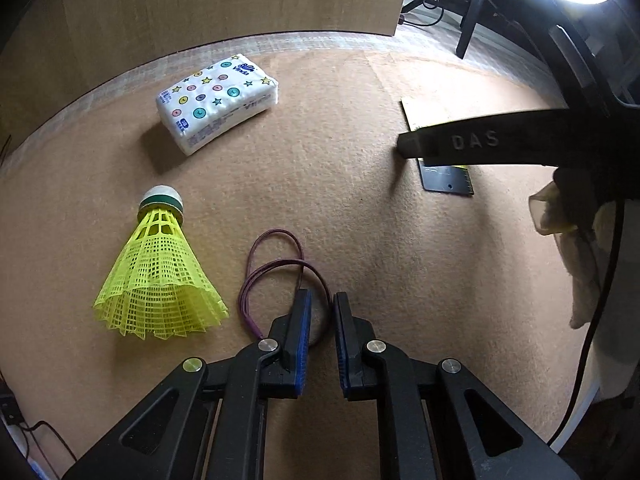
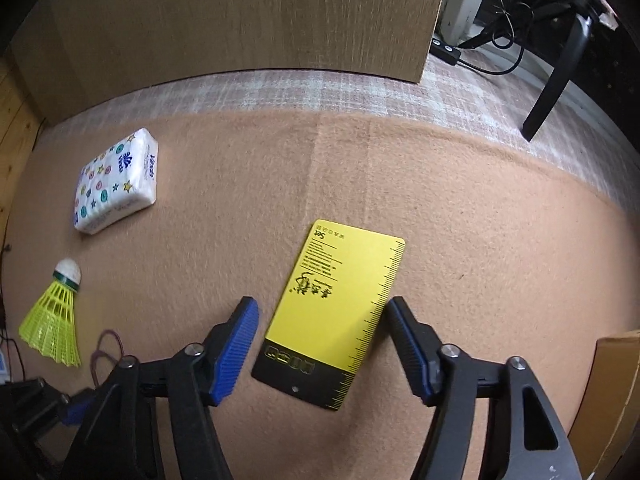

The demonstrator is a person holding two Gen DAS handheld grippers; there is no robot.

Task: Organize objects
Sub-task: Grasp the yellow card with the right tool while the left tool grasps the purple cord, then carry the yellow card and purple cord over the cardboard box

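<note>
A purple hair band [image 1: 276,256] lies looped on the brown felt mat [image 1: 360,220]. My left gripper [image 1: 322,300] points down over it, jaws a narrow gap apart, one strand of the band between the pads but not pinched. A yellow plastic shuttlecock [image 1: 160,276] lies to its left, and a white patterned tissue pack [image 1: 216,102] sits farther back. My right gripper [image 2: 320,306] stands open astride a yellow and black ruler card [image 2: 340,272] lying flat; its right pad is at the card's edge. In the right wrist view the shuttlecock [image 2: 54,320], tissue pack [image 2: 116,184] and band [image 2: 106,344] lie at the left.
A wooden panel [image 2: 240,20] stands behind the mat, with a plaid cloth strip [image 2: 320,88] at its foot. A cardboard box edge [image 2: 616,392] is at the right. A black chair leg [image 2: 560,72] and cables lie at the back right.
</note>
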